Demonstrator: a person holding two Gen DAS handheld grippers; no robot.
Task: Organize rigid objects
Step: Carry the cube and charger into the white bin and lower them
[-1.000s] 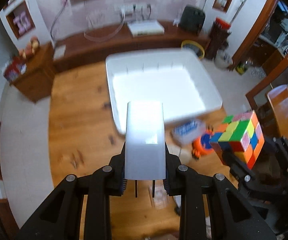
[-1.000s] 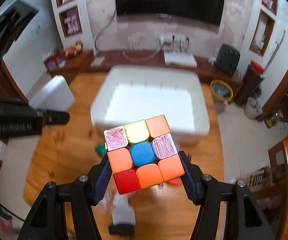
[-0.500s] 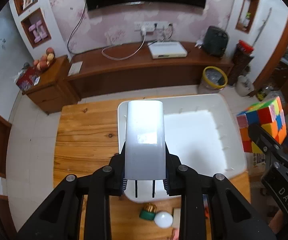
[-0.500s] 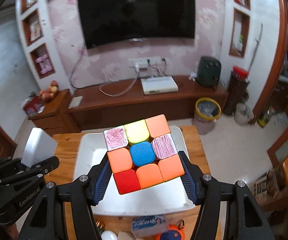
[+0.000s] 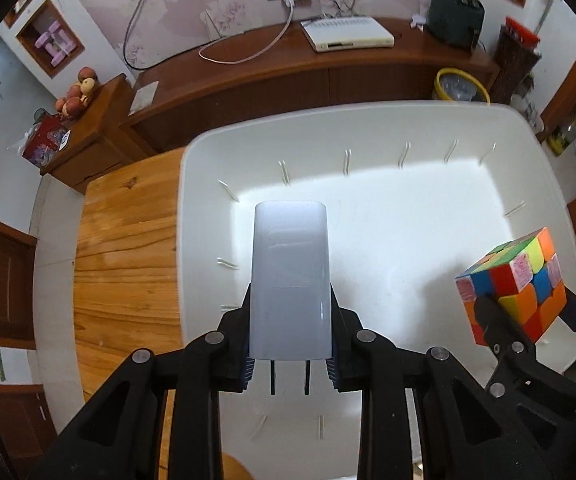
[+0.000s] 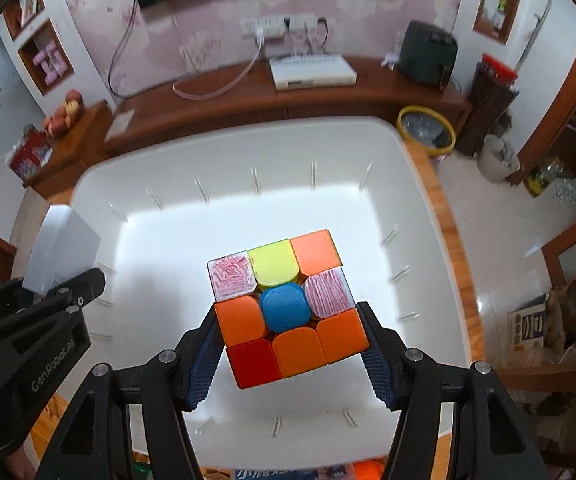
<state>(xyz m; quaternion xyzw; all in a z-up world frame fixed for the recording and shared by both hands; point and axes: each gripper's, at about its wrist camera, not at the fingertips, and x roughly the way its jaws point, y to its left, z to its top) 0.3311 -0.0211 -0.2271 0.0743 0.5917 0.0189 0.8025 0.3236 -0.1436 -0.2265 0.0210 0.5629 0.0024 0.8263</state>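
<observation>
My left gripper [image 5: 290, 356] is shut on a white plug adapter [image 5: 290, 280] with two black prongs showing below it. It hangs over the left half of a big white bin [image 5: 388, 128] on the wooden table [image 5: 127, 260]. My right gripper [image 6: 290, 344] is shut on a multicoloured puzzle cube [image 6: 285, 306], held above the middle of the white bin [image 6: 247, 148]. In the left wrist view the puzzle cube [image 5: 514, 280] and right gripper appear at the right. In the right wrist view the plug adapter [image 6: 61, 252] and left gripper show at the left.
The bin's inside is bare white, with small slots along its walls. A low wooden cabinet [image 5: 328, 72] with a white box and cables stands behind the table. A yellow-rimmed bucket [image 6: 426, 130] sits on the floor at the right. Small items [image 6: 288, 472] lie at the table's near edge.
Both grippers have dropped toward the bin and tilted further down, so the bin now fills both views. Each keeps its grip on its object.
</observation>
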